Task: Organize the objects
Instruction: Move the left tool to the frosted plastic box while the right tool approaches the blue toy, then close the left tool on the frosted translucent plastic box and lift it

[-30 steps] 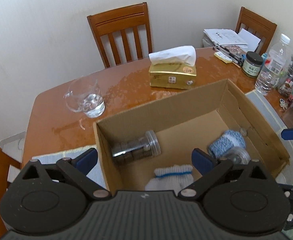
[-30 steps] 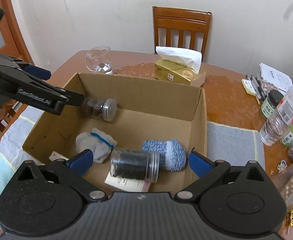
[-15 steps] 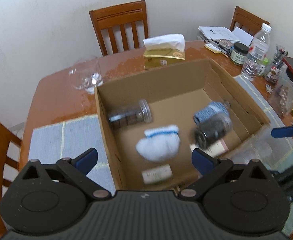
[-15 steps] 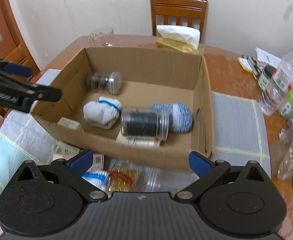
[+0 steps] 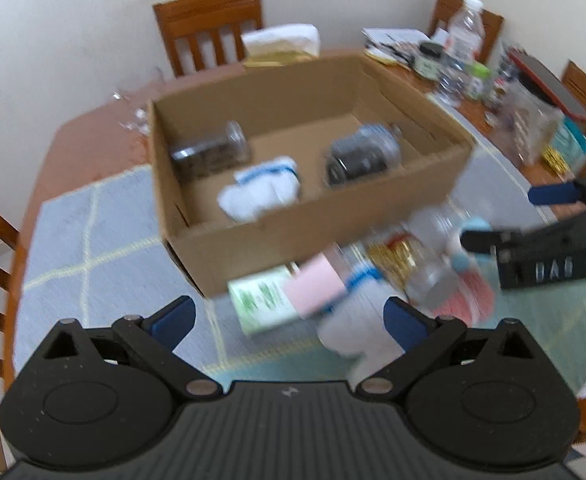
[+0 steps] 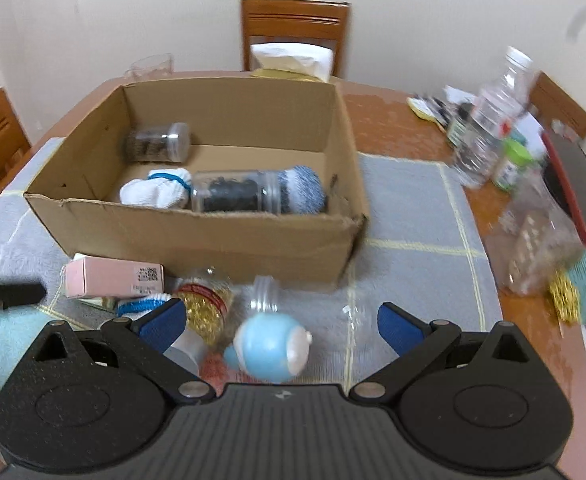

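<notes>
Both of our grippers have pulled back from the box, so now we are seeing the pile in front of it. Our left gripper (image 5: 289, 320) and right gripper (image 6: 281, 320) are staying wide open, holding nothing. Close by, a blue round toy (image 6: 269, 346), a gold jar (image 6: 205, 308) and a pink box (image 6: 113, 278) are lying on the mat. Farther off, the cardboard box (image 6: 197, 232) is holding two jars and two socks.

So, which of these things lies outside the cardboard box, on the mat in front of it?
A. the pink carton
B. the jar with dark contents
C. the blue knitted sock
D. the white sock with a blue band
A: the pink carton lies on the mat before the near wall of the cardboard box; the others are inside.
</notes>
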A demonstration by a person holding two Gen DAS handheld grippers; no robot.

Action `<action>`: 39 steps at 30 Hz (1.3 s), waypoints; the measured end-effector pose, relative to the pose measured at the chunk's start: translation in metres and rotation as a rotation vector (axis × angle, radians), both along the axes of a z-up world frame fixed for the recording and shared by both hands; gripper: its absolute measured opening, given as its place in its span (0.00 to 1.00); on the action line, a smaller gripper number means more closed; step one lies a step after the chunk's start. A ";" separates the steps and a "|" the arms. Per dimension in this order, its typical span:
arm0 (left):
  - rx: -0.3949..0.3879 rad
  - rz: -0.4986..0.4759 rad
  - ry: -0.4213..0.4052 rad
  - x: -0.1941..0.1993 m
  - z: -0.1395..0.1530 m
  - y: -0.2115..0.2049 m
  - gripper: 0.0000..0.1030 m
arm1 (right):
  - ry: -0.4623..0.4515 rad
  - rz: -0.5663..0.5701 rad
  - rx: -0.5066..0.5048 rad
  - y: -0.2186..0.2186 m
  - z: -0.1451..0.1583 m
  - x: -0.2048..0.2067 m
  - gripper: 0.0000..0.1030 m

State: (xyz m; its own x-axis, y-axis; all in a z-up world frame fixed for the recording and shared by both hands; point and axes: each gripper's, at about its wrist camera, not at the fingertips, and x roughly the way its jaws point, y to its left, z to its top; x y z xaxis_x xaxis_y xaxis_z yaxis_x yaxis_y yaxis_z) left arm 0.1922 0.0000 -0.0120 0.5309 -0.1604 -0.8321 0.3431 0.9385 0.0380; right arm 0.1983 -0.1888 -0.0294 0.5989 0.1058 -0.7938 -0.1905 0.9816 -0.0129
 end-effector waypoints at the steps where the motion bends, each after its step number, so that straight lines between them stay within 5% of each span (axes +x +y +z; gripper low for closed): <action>1: 0.000 -0.011 0.004 -0.004 -0.004 -0.001 0.97 | 0.003 -0.022 0.015 -0.003 0.000 -0.003 1.00; 25: -0.094 -0.150 0.053 -0.047 -0.034 0.004 1.00 | 0.008 -0.237 0.021 -0.014 0.001 -0.099 1.00; 39: -0.025 -0.289 0.110 -0.074 -0.047 -0.009 0.99 | 0.058 -0.270 0.027 -0.029 -0.013 -0.108 1.00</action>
